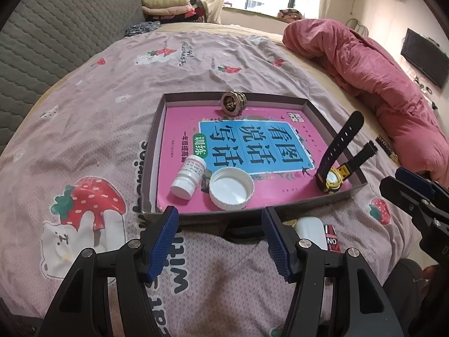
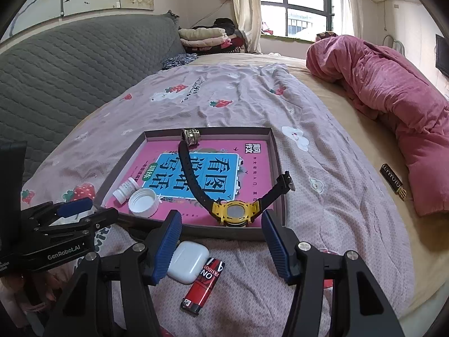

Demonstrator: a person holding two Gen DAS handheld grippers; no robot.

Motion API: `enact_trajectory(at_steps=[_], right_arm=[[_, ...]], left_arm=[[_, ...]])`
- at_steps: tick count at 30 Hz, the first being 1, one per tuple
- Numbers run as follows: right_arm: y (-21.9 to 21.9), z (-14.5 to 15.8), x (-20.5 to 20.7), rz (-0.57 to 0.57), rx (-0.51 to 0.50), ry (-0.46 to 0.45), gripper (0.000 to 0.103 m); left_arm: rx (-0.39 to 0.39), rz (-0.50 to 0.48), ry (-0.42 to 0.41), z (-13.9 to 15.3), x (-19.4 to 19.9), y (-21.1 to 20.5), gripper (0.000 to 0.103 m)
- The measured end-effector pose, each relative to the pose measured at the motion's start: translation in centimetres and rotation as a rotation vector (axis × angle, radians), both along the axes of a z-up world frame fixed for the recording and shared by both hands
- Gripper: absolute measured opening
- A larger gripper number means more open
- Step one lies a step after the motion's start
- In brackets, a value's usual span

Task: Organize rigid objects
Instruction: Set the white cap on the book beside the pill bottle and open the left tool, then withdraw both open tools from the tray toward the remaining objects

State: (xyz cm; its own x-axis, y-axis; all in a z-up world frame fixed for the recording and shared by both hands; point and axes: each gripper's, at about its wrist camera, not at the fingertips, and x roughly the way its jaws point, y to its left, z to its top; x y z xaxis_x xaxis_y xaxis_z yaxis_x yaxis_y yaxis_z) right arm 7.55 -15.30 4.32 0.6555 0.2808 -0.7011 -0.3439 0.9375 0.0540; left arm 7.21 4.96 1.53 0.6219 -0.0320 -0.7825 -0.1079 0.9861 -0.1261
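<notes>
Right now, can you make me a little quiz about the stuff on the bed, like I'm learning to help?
1. True or false: the white earbud case is inside the tray.
2. Which thing lies right beside the earbud case? A) the red lighter B) the watch C) the pill bottle
3. Fill in: the white cap lies with its open side facing ____.

Key
1. False. It lies on the bedsheet, in front of the tray.
2. A. The watch and pill bottle are in the tray.
3. Up.

Both the left gripper and right gripper are open and hold nothing.
</notes>
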Motion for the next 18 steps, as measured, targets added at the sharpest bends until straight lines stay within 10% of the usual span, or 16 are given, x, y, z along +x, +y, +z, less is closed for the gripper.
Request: enact_trajectory(at_steps=[18], right_arm=[[0.1,-0.7,-1.4,0.018,-0.017,0.027,0.059]], left_arm=[[0.006,-0.018,0.006,0.4,-1.4,-0.5,0.063]])
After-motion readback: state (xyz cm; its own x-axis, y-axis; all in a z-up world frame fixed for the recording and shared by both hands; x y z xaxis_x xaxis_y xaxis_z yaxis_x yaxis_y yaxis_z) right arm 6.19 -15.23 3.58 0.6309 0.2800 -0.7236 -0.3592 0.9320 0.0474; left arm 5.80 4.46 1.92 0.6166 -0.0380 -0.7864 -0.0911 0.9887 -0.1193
